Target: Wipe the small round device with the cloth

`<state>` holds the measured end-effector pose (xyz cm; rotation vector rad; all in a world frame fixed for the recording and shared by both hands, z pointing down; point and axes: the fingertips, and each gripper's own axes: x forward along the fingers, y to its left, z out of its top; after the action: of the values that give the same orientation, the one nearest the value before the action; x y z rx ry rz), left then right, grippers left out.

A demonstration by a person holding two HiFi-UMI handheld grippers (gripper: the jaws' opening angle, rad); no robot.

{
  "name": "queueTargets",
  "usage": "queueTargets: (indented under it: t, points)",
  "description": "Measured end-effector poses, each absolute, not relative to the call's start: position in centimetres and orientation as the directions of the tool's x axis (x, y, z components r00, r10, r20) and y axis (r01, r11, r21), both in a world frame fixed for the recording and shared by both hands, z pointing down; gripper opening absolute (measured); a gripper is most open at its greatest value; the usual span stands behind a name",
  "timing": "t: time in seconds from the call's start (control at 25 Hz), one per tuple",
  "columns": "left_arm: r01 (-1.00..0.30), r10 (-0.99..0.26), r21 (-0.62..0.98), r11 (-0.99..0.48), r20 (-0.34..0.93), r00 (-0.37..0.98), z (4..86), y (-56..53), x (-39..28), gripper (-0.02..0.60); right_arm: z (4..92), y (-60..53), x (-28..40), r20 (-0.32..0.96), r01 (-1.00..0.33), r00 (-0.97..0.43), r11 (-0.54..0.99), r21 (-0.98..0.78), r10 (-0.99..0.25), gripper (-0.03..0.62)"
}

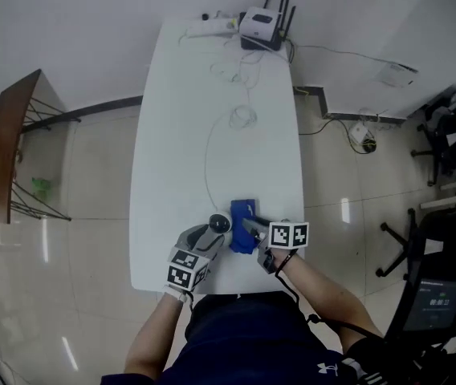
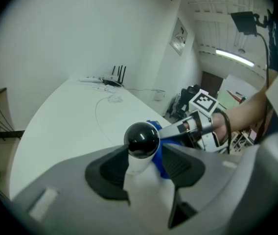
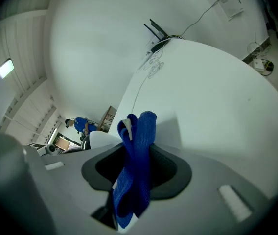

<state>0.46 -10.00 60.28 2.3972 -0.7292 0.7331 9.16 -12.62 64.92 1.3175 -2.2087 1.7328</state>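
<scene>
The small round device (image 1: 219, 224) has a white body and a glossy black dome (image 2: 141, 139). It stands upright near the table's front edge, and my left gripper (image 1: 213, 234) is shut on its white body (image 2: 138, 169). My right gripper (image 1: 249, 228) is shut on a folded blue cloth (image 3: 137, 166), which sticks out beyond the jaws. In the head view the cloth (image 1: 244, 224) sits just right of the device, close beside it. The left gripper view shows the cloth (image 2: 155, 128) right behind the dome, with my right gripper (image 2: 188, 128) next to it.
The white table (image 1: 172, 151) runs away from me. A thin white cable (image 1: 209, 155) loops across it toward a router (image 1: 262, 27) with black antennas and a white power strip (image 1: 209, 28) at the far end. Office chairs (image 1: 421, 239) stand to the right, a wooden rack (image 1: 7, 147) to the left.
</scene>
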Motion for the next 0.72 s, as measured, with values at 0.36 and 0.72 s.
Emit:
queueTargets:
  t: [0.36, 0.72]
  points:
    - [-0.632, -0.394, 0.286, -0.720, 0.580, 0.713, 58.1, -10.3, 1.5, 0.212, 57.2, -11.8, 10.2, 0.437, -0.726, -0.639, 0.309, -0.615, -0.633, 0.144]
    - [-0.558, -0.357, 0.171, -0.812, 0.611, 0.707, 58.8, -8.7, 2.7, 0.221, 52.3, -12.2, 6.1, 0.426, -0.706, -0.708, 0.582, -0.403, -0.563, 0.144]
